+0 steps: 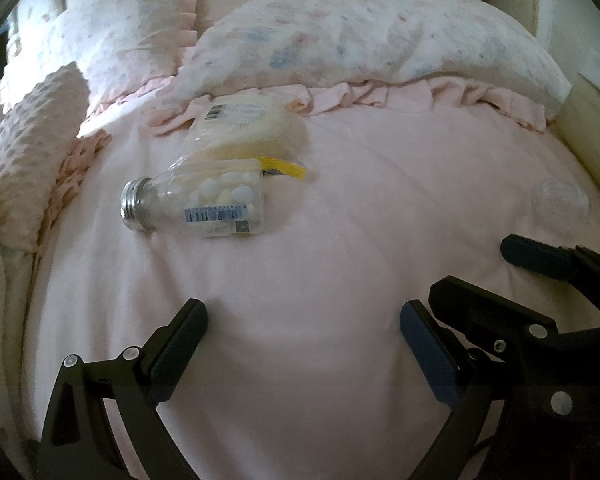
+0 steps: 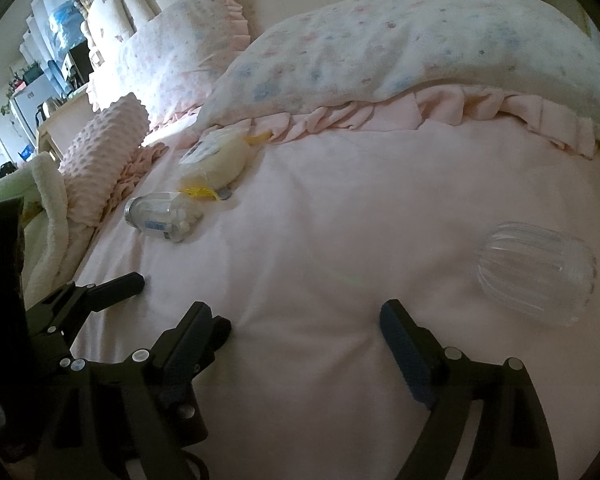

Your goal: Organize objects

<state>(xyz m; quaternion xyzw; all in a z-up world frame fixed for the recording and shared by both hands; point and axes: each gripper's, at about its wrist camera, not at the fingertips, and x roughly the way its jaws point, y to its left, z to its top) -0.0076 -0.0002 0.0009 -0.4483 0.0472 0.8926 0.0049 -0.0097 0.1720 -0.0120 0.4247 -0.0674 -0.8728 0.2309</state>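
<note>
A clear jar (image 1: 204,206) with a metal lid, holding white pieces, lies on its side on the pink bed cover; it also shows in the right wrist view (image 2: 166,218). Behind it lies a clear bag of pale yellow contents (image 1: 240,128) with a yellow tie; the bag shows in the right wrist view too (image 2: 218,158). A clear ribbed glass (image 2: 534,270) lies on its side at the right; it is faint in the left wrist view (image 1: 560,204). My left gripper (image 1: 304,320) is open and empty, short of the jar. My right gripper (image 2: 296,318) is open and empty, left of the glass.
Two floral pillows (image 1: 360,40) with pink ruffles lie across the head of the bed. A pink dotted cushion (image 2: 104,152) and a cream fleece blanket (image 2: 48,216) sit at the left edge. A bedside table with a kettle (image 2: 48,108) stands beyond.
</note>
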